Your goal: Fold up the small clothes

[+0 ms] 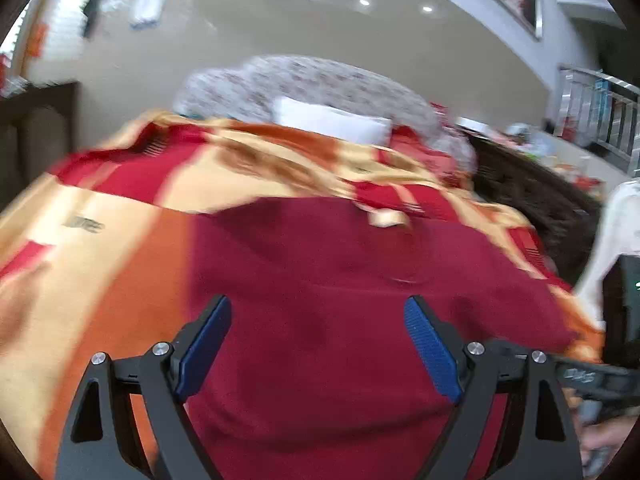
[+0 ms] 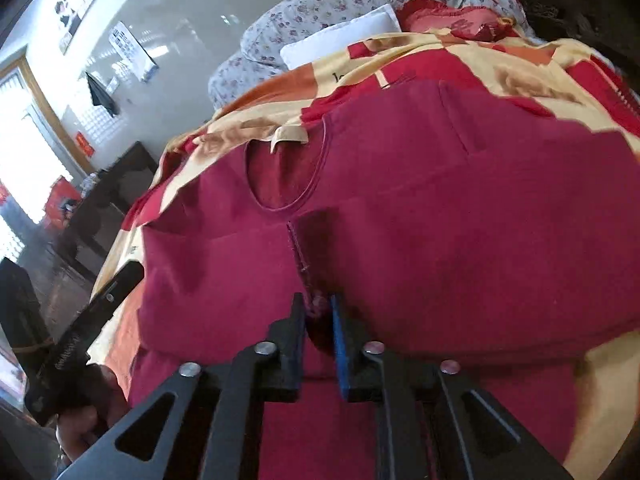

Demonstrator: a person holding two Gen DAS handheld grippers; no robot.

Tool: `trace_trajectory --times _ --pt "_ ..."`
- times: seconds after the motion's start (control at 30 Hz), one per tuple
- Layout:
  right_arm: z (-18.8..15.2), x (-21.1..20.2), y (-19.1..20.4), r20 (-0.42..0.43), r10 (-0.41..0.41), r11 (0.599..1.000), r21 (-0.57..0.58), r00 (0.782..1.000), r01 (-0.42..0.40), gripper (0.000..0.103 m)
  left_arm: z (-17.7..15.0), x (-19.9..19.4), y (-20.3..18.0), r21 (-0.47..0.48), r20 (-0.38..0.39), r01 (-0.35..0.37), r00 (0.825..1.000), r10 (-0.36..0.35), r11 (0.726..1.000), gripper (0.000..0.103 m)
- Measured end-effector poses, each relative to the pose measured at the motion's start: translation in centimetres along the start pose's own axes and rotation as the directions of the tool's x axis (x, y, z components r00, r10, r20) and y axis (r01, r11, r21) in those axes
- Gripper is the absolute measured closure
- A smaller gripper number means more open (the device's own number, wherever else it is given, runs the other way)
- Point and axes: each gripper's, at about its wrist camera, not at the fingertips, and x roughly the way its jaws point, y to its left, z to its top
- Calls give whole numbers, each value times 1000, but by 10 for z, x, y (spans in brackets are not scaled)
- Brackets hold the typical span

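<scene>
Fold barely started: maroon top [image 2: 400,208] spread across frame centre on patterned blanket [image 2: 500,64], neckline upper left of middle, right gripper [image 2: 318,312] pinching a fabric ridge low centre, left gripper [image 1: 318,320] wide open, empty, sides still unfolded.

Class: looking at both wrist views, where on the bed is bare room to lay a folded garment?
Free: the patterned blanket left of the maroon top, up to the white pillow. Crowded: the centre, covered by the top, and the head end, piled with a floral quilt.
</scene>
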Motion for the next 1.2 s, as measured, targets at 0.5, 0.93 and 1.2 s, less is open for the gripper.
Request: trace_trajectory --times 0.5,0.93,1.2 --pt "-36 -53 -3 128 -247 956 -131 960 263 52 -19 91 -92 -73 -345 380 858 -381 922 16" --pt "-39 -59 -6 161 -252 955 -117 954 272 52 -1 112 -92 -152 -341 236 899 -275 960 98" --pt "-38 -59 -7 157 -256 955 -109 954 275 52 43 47 -94 -83 -135 297 942 -306 951 98"
